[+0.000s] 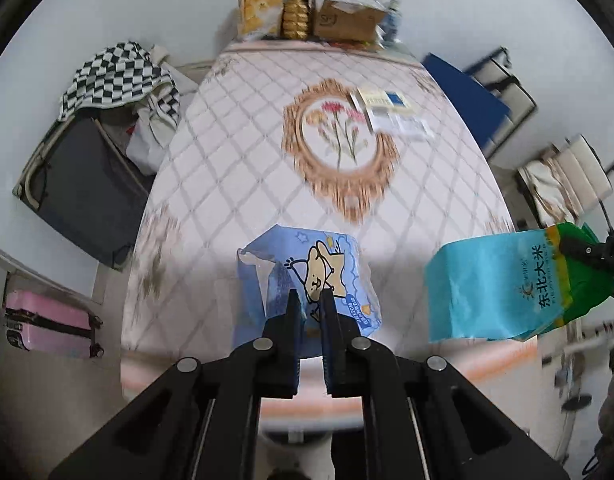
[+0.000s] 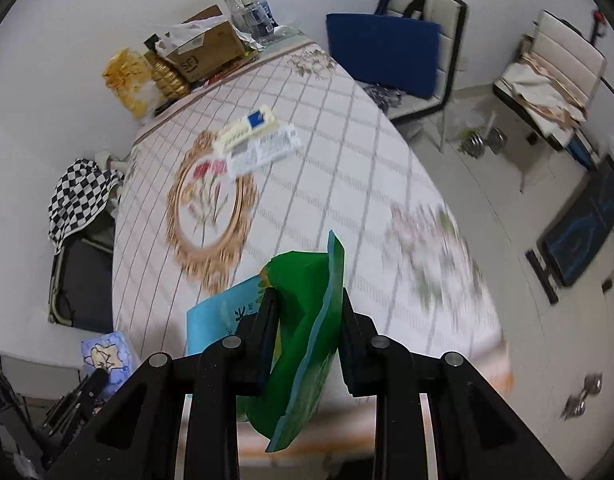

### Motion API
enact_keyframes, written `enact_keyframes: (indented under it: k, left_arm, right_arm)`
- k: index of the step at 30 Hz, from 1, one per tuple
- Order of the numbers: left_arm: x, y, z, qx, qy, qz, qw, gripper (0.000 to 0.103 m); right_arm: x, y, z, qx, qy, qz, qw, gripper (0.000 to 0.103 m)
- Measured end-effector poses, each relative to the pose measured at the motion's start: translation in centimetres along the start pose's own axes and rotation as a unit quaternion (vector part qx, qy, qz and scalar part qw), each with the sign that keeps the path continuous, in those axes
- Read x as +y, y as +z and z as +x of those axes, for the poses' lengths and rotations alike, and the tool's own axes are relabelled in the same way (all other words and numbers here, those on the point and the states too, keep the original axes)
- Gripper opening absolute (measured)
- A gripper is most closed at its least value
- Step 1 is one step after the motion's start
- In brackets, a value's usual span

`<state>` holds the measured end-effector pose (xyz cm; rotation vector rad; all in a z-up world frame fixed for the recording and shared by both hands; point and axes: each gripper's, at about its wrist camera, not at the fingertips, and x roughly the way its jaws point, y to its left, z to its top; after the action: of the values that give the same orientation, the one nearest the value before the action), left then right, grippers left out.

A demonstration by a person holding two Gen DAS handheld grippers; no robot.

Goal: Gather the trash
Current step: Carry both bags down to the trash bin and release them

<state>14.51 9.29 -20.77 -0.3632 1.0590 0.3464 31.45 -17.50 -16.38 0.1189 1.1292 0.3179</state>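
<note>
My left gripper (image 1: 311, 300) is shut on a blue cartoon-bear tissue wrapper (image 1: 307, 276) and holds it over the near edge of the table; the wrapper also shows in the right wrist view (image 2: 105, 356). My right gripper (image 2: 305, 296) is shut on a green and turquoise rice bag (image 2: 303, 320), held above the near table edge; the bag shows at the right of the left wrist view (image 1: 503, 284). Flat white and blue paper packaging (image 1: 391, 114) lies on the table past the flower medallion and also shows in the right wrist view (image 2: 259, 140).
The table (image 1: 235, 152) has a quilted floral cloth. At its far end stand a yellow snack bag (image 1: 261, 0), a cardboard box (image 1: 347, 16) and bottles (image 2: 251, 12). A checkered cloth (image 1: 115, 76) on a dark suitcase and a pink case (image 1: 51, 324) are left; chairs (image 2: 419, 40) right.
</note>
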Motion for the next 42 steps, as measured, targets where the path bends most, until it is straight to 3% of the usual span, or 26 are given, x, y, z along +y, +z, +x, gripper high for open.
enact_keyframes:
  k: [7, 14, 19, 24, 30, 35, 37, 39, 40, 42]
  left_arm:
    - [2.4, -10.0, -1.0, 0.065, -0.032, 0.002, 0.9973, 0.006]
    - [4.3, -19.2, 5.2, 0.166, -0.054, -0.03, 0.9843, 0.006]
    - [4.7, -23.3, 13.4, 0.209, -0.04, -0.05, 0.9759, 0.006]
    - [5.8, -27.7, 25.1, 0.249, -0.025, -0.069, 0.9657, 0.006]
    - [7.6, -33.0, 37.5, 0.28, 0.002, -0.074, 0.9572, 0.009]
    - [9.3, -36.1, 42.7, 0.304, -0.007, -0.094, 0.948, 0.01]
    - [9.8, -36.8, 43.3, 0.312, -0.01, -0.106, 0.9439, 0.025]
    - [10.0, -37.2, 42.6, 0.306, -0.019, -0.122, 0.9442, 0.091]
    - [10.3, -37.3, 42.2, 0.304, -0.022, -0.126, 0.9442, 0.098]
    - [10.7, -37.2, 40.8, 0.301, -0.025, -0.131, 0.9443, 0.098]
  right_arm:
    - [-0.2, -15.9, -4.0, 0.041, -0.01, 0.014, 0.999, 0.028]
    - [-3.3, -27.6, -0.7, 0.119, -0.042, 0.013, 0.992, 0.028]
    - [-6.6, -33.7, 7.1, 0.152, -0.082, 0.032, 0.984, 0.028]
    - [-9.2, -38.4, 17.4, 0.156, -0.116, 0.049, 0.98, 0.028]
    - [-9.9, -42.0, 31.4, 0.147, -0.167, 0.001, 0.975, 0.028]
    - [-9.1, -44.4, 39.3, 0.148, -0.196, -0.05, 0.968, 0.031]
    - [-8.5, -45.1, 41.6, 0.162, -0.196, -0.07, 0.965, 0.032]
    - [-7.9, -45.7, 42.7, 0.185, -0.18, -0.081, 0.963, 0.038]
    - [-7.7, -45.9, 42.5, 0.189, -0.17, -0.08, 0.964, 0.042]
    - [-7.4, -45.9, 41.7, 0.195, -0.15, -0.077, 0.966, 0.059]
